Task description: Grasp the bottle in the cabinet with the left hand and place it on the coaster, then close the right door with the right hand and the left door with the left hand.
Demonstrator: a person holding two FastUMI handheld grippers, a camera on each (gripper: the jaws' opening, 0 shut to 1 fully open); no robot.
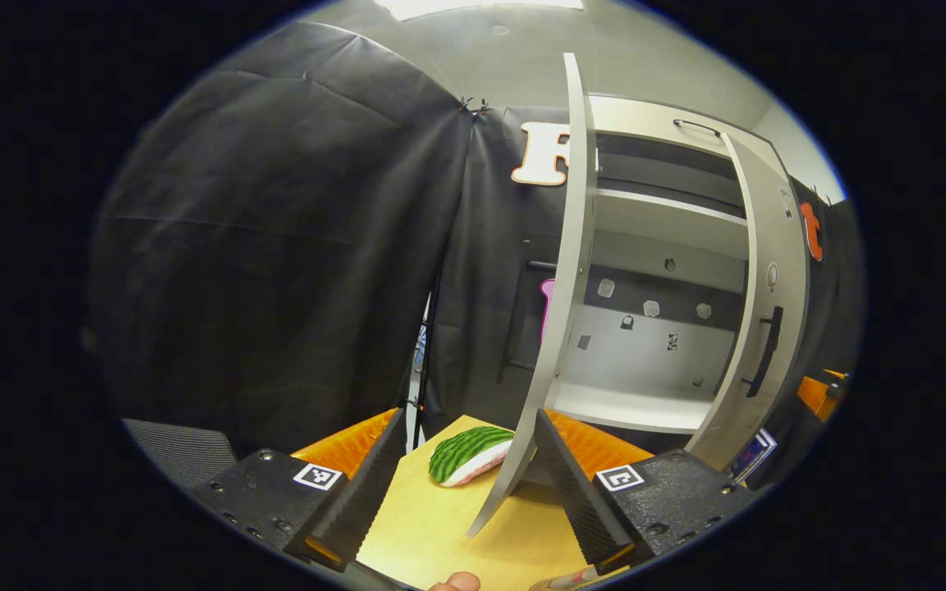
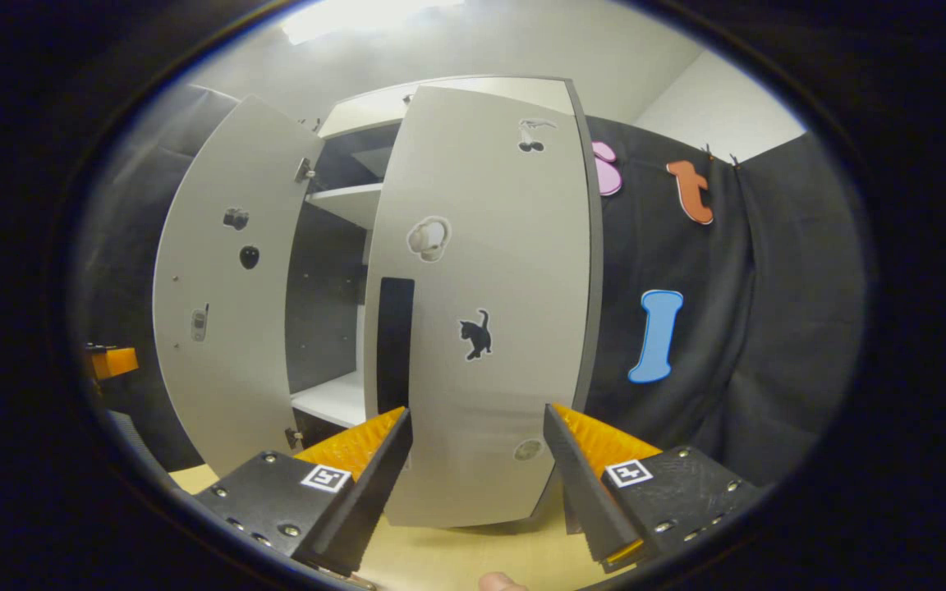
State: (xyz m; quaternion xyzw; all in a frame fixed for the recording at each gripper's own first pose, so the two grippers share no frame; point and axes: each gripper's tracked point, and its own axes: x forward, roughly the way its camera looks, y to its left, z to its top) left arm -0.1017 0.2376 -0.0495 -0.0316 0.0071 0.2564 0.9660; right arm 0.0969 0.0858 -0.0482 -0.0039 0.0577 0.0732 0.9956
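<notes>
While both doors stand ajar, each gripper hangs spread and empty.
Left gripper (image 1: 466, 480) straddles the left door (image 1: 559, 312); right gripper (image 2: 477, 476) faces the right door (image 2: 481, 304), which could swing off a glancing push.

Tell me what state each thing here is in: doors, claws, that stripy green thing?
Left door: swung wide open.
Right door: partly open, not yet shut.
Left claw: open, holding nothing; the left door's edge stands between its fingers.
Right claw: open, holding nothing, facing the right door.
Watermelon-patterned coaster: lying on the table, no bottle visible on it.

Left gripper (image 1: 469, 484) and right gripper (image 2: 477, 480): screwed black bodies, square coded tags.
</notes>
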